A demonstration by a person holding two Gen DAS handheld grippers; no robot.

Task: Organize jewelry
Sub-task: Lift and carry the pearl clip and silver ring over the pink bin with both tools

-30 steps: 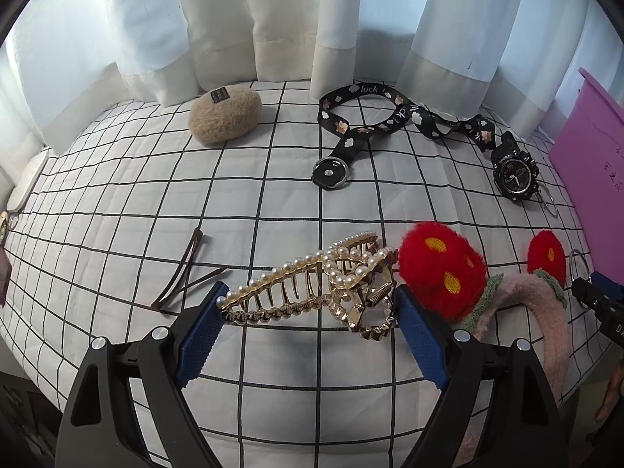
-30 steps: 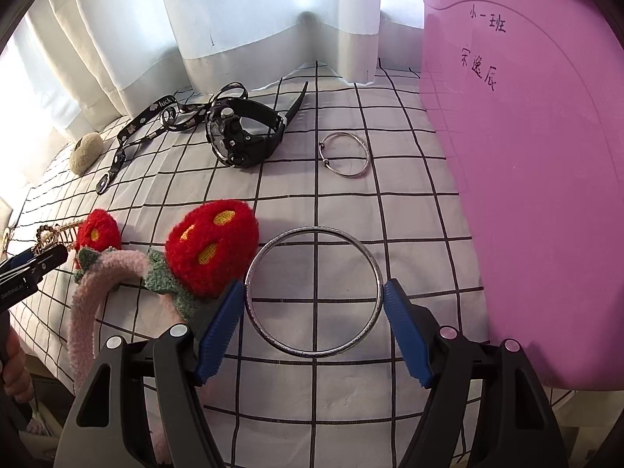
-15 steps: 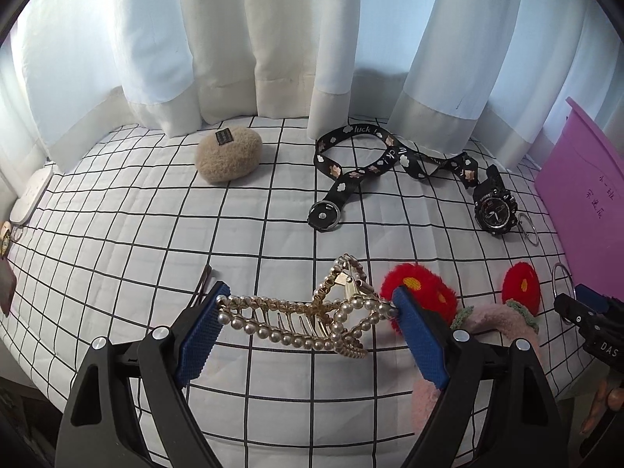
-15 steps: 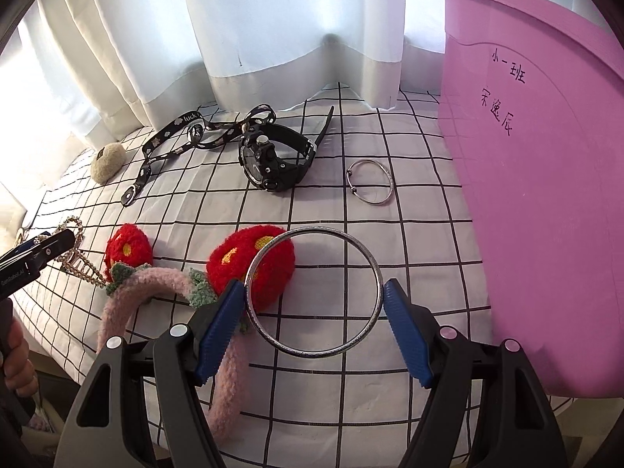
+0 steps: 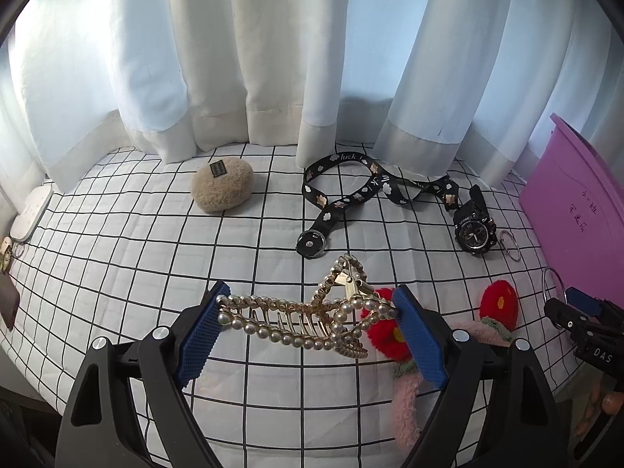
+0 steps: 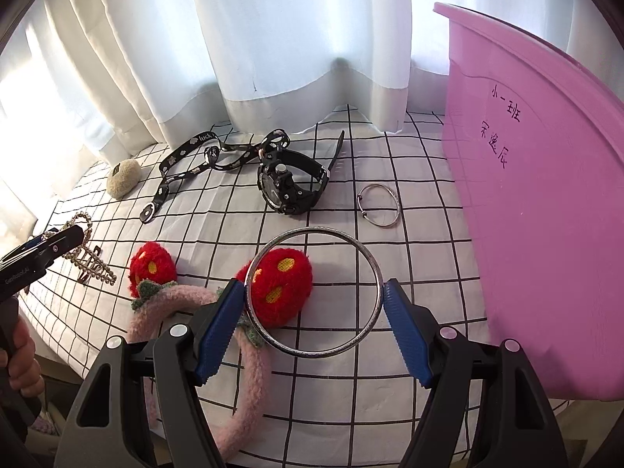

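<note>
My left gripper [image 5: 308, 325] is shut on a gold pearl hair claw clip [image 5: 304, 319] and holds it above the checked cloth. My right gripper [image 6: 314, 308] is shut on a large silver bangle [image 6: 370, 263] and holds it above the cloth, left of the pink bin [image 6: 546, 214]. The bin also shows at the right of the left wrist view [image 5: 577, 210]. The left gripper with the clip shows at the left edge of the right wrist view [image 6: 43, 251].
On the cloth lie a pink headband with red mushroom ears [image 6: 280, 284], a black sport watch [image 6: 288, 183], a small silver ring bangle [image 6: 380, 204], a black lanyard [image 5: 351, 195] and a beige fuzzy clip [image 5: 222, 187]. White curtains hang behind.
Both grippers have risen from the cloth. The left lifted the pearl clip, the right lifted the silver bangle, and the pink bin's rim has come into view.
</note>
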